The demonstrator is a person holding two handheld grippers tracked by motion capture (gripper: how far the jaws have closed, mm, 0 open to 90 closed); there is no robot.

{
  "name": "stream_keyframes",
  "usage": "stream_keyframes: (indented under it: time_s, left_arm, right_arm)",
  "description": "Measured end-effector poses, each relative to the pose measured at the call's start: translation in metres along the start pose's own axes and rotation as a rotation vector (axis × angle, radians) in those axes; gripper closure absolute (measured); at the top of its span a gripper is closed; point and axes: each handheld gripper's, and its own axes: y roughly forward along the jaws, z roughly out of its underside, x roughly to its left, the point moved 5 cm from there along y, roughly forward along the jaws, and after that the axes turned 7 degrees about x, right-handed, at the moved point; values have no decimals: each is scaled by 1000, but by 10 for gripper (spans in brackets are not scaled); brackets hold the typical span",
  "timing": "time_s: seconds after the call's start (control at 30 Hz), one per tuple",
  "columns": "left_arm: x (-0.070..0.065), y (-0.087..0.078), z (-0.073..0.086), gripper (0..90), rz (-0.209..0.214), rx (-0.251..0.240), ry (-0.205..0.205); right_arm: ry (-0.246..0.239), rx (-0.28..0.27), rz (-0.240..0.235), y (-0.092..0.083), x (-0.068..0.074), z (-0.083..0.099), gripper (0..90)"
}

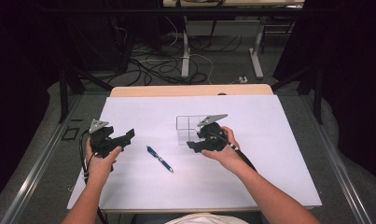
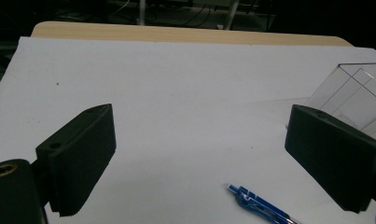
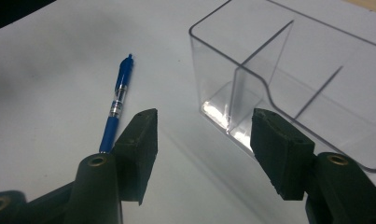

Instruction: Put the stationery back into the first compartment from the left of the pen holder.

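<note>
Dark floor with tangled cables lay beyond the far edge of the desk (image 1: 269, 186), whose top was covered in white with a strip of pale wood showing along the far side. Blue pen (image 1: 159, 159) lay flat near the middle of the desk, slanted, between the two hands and touching neither tool. Clear divided box (image 1: 188, 127) stood upright just far of centre, its compartments holding nothing visible. Left tool (image 1: 128, 136) sat at the left, held low over the desk, jaws spread wide with only bare desk between them; pen tip showed near its right jaw in the left gripper view. Right tool (image 1: 193, 145) hovered just near of the box's near-left corner, pointing left toward the pen, jaws about half apart and gripping nothing; the right gripper view showed the pen (image 3: 115, 105) beyond its left jaw and the box (image 3: 288, 74) beyond its right.
</note>
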Motion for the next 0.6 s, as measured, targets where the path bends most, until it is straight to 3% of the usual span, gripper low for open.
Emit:
stream_keyframes:
  time_s: [0.17,0.3,0.57,0.6]
  left_arm:
    - [0,0,0,65,-6,0,10]
    - [-1,1,0,38,-9,4,16]
    - [-1,4,1,2,-6,14,19]
    - [-1,4,1,2,-5,15,21]
  right_arm:
    - [-17,44,-11,9,8,0,420]
    - [-16,25,-12,17,14,-2,446]
    - [-11,52,-42,34,24,-5,486]
    - [-11,36,-44,38,25,-5,491]
